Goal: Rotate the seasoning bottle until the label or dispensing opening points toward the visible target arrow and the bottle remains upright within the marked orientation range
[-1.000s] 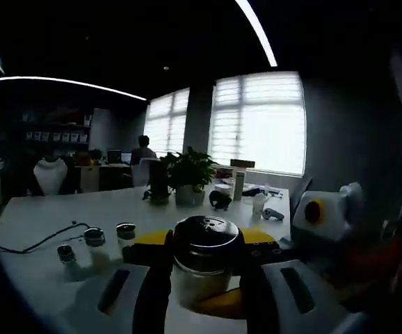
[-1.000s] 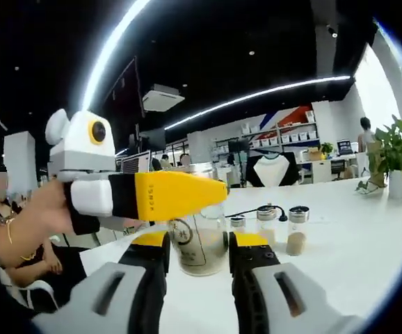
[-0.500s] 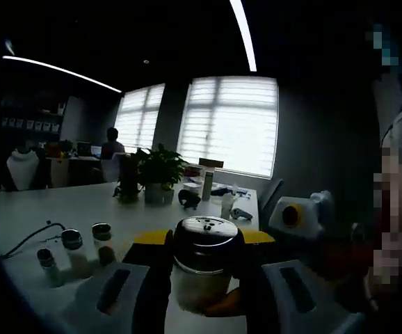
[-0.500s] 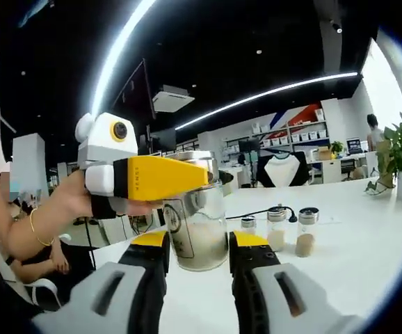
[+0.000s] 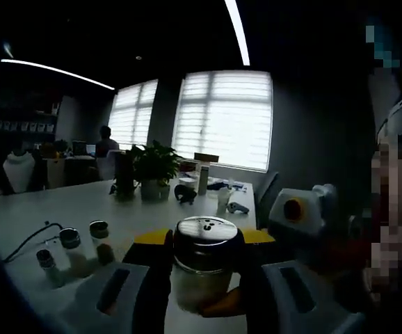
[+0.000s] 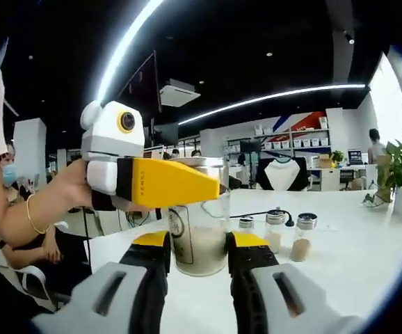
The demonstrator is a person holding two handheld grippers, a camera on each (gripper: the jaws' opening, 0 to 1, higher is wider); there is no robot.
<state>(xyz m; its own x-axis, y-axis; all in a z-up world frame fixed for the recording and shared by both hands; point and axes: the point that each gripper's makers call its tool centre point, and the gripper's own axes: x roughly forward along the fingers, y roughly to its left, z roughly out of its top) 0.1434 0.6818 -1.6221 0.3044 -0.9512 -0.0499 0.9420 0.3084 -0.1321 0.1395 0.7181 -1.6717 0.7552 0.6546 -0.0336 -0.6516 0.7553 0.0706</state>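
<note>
Glass, the seasoning bottle point(image 6: 199, 223) is pinched upright above the bench point(image 6: 354, 257) by both the left tool point(image 5: 202, 278) and the right tool point(image 6: 195, 268), presumably for controlled turning.

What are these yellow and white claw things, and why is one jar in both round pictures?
They are two hand-held grabbers, and a person holds one in each hand. Each carries a small camera looking out along its own fingers, so you get two round pictures.

In the left gripper view, the left gripper squeezes a glass seasoning bottle with a shiny lid full of holes. In the right gripper view, the right gripper grips the same bottle lower down, and the yellow and white grabber coming in from the side is the left one, in the person's hand.

Underneath is a white table. On it stand three small spice jars, a cable and a potted plant.
</note>
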